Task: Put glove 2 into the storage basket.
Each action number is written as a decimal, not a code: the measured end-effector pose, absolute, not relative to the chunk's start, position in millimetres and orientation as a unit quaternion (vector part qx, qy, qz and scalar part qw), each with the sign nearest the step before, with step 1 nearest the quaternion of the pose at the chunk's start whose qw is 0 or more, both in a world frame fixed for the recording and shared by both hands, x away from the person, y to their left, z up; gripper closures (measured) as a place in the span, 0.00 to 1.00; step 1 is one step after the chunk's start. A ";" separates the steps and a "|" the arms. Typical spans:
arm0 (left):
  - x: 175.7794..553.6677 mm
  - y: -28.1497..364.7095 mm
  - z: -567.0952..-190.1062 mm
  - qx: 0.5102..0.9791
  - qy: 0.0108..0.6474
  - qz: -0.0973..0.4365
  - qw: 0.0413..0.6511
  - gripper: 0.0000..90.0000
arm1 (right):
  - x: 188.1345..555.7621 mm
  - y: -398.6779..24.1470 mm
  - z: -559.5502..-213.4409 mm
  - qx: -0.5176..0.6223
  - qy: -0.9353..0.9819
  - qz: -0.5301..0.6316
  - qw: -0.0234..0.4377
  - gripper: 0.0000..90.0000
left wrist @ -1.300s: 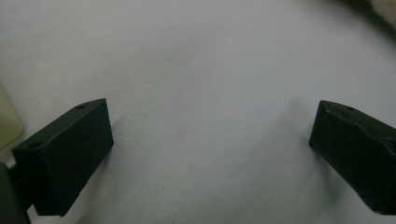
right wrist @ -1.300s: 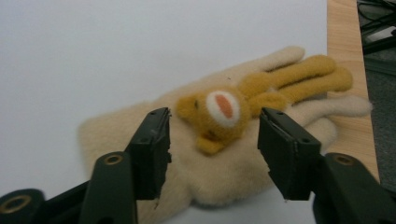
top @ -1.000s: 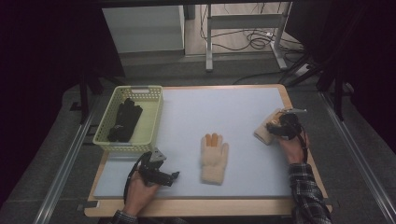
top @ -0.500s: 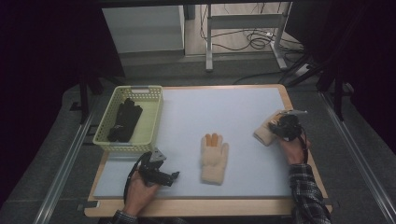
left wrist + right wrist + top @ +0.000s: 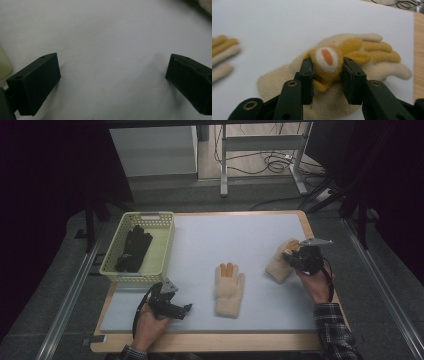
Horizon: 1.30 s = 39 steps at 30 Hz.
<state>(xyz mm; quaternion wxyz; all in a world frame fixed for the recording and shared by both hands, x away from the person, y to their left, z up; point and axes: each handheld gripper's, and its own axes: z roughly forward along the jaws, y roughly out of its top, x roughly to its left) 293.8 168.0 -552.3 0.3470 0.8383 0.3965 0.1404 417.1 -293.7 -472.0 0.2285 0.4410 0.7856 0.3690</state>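
Right tongs (image 5: 327, 75) pinching the glove (image 5: 362, 62) have drifted slightly nearer (left tongs (image 5: 112, 85) stay spread).

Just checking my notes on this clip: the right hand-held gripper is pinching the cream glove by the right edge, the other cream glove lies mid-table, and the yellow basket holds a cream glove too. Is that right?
Not quite. The yellow basket holds a black glove, not a cream one, as the high view shows. The rest stands: the right hand-held gripper is pinching the cream glove by the table's right edge, and the other cream glove lies mid-table.
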 end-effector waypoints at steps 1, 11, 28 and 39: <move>293.8 168.0 -552.3 0.838 0.397 0.140 0.347 0.00 | 414.1 -291.0 -469.4 0.435 0.788 0.372 0.228 0.70; 293.9 168.0 -552.4 0.838 0.396 0.141 0.347 0.00 | 376.8 -258.7 -446.9 0.367 0.811 0.412 0.193 0.70; 293.7 167.7 -552.5 0.837 0.398 0.141 0.349 0.00 | 336.2 -162.4 -447.7 0.217 0.876 0.416 0.115 0.70; 293.8 167.9 -552.5 0.837 0.397 0.142 0.348 0.00 | 346.0 -127.1 -485.4 0.192 0.908 0.351 0.124 0.69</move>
